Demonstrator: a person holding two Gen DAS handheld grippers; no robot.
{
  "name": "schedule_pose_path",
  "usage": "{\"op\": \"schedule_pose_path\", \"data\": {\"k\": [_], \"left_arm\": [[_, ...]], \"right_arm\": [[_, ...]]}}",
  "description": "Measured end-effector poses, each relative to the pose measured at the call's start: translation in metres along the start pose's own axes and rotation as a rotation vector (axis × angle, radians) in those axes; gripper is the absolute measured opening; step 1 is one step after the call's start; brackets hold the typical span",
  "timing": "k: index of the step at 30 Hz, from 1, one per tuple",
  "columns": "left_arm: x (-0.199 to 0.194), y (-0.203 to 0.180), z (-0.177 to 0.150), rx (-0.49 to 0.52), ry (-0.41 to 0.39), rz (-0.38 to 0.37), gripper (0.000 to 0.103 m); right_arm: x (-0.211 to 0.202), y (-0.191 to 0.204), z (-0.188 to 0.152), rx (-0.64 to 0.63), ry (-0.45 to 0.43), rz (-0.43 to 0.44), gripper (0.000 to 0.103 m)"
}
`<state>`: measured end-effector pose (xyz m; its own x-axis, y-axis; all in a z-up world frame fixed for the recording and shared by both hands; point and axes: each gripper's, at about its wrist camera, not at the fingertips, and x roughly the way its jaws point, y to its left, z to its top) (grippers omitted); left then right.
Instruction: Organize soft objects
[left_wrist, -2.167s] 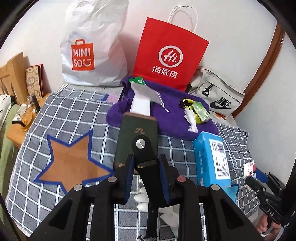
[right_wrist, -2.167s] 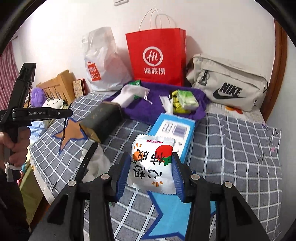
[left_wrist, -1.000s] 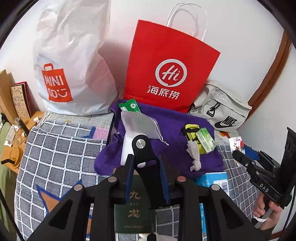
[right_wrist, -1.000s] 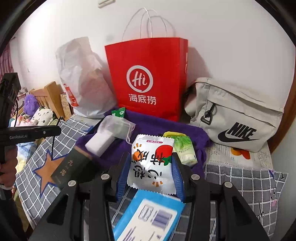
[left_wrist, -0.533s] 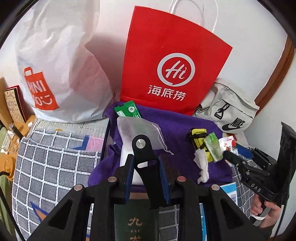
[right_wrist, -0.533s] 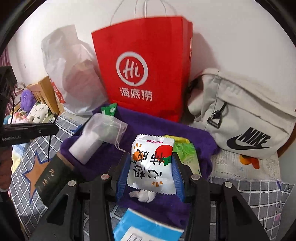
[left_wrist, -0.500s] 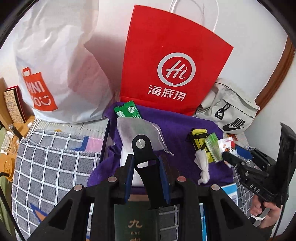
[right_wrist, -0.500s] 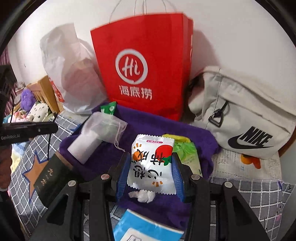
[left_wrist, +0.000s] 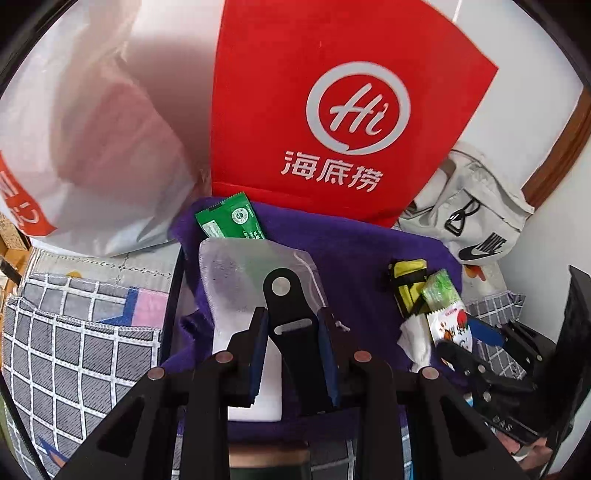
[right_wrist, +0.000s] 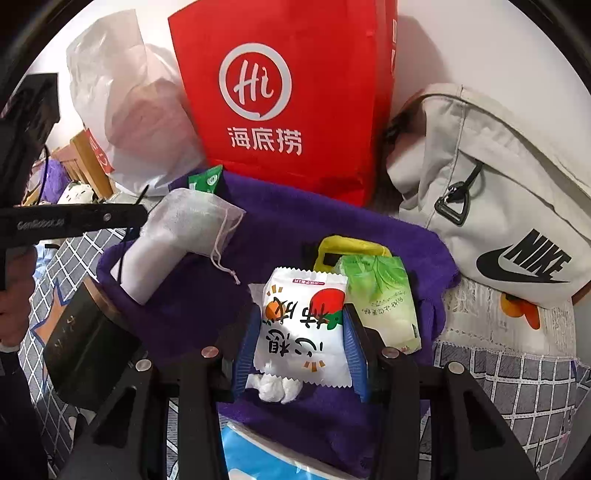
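Right gripper (right_wrist: 301, 332) pinching a white snack packet (right_wrist: 303, 325) printed with orange and strawberry, blue pads pressed against both of its side edges; held just above a purple towel (right_wrist: 295, 229). Directly under the packet, a crumpled white tissue (right_wrist: 275, 387) on the towel. Just right of the tongs, a pale green packet (right_wrist: 380, 295), touching the snack packet's edge, lying partly over a yellow pouch (right_wrist: 351, 247) right behind. Ahead and left, a translucent drawstring pouch (right_wrist: 192, 221) draped over a white roll (right_wrist: 147, 262); a green sachet (right_wrist: 205, 181) beyond it. Blocking the way straight ahead, a red paper bag (right_wrist: 288, 92) upright at the towel's far edge; a white plastic bag (right_wrist: 125, 110) to its left, a grey Nike bag (right_wrist: 498, 206) to its right. Near left of the tongs, a dark box (right_wrist: 81, 347) on the checked blanket (right_wrist: 517, 384); below them, a blue packet (right_wrist: 251, 458).

Left gripper (left_wrist: 293, 347) clamped on a black strap piece (left_wrist: 295, 332) with a metal rivet, sticking up between the pads; right behind it, the same drawstring pouch and white roll on the towel. Far right in that view, the right gripper with its snack packet.
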<state>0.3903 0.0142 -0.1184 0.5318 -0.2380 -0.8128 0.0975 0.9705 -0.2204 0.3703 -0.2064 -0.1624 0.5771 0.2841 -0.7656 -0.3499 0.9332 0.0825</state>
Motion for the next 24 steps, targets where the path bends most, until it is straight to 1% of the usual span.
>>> {"op": "schedule_pose_path", "data": {"k": [4,9,17,18,19,20,21,23,24], "left_arm": [[0.014,-0.001,0.003,0.012,0.025,-0.013,0.026],[0.024,0.0,0.003,0.005,0.035,-0.029,0.026],[0.032,0.001,0.001,0.003,0.072,-0.044,0.027],[0.033,0.0,0.001,0.004,0.072,-0.045,0.031],[0.031,0.0,0.001,0.005,0.071,-0.044,0.04],[0.03,0.001,0.001,0.005,0.067,-0.04,0.046],[0.027,0.001,0.001,0.004,0.058,-0.034,0.054],[0.017,0.002,0.001,0.004,0.032,-0.023,0.055],[0.012,0.003,0.0,-0.004,0.026,-0.019,0.055]], "right_arm": [[0.007,0.002,-0.001,-0.015,0.016,0.01,0.044],[0.017,0.006,-0.004,-0.037,0.041,0.014,0.044],[0.02,0.002,-0.003,-0.022,0.043,0.043,0.045],[0.02,0.002,-0.003,-0.02,0.043,0.047,0.047],[0.019,0.002,-0.002,-0.014,0.043,0.051,0.048],[0.018,0.002,-0.002,-0.007,0.04,0.057,0.053],[0.016,0.002,-0.001,0.0,0.034,0.065,0.057],[0.009,0.003,0.001,0.008,0.018,0.07,0.061],[0.004,0.005,0.002,0.008,0.009,0.066,0.062]]}}
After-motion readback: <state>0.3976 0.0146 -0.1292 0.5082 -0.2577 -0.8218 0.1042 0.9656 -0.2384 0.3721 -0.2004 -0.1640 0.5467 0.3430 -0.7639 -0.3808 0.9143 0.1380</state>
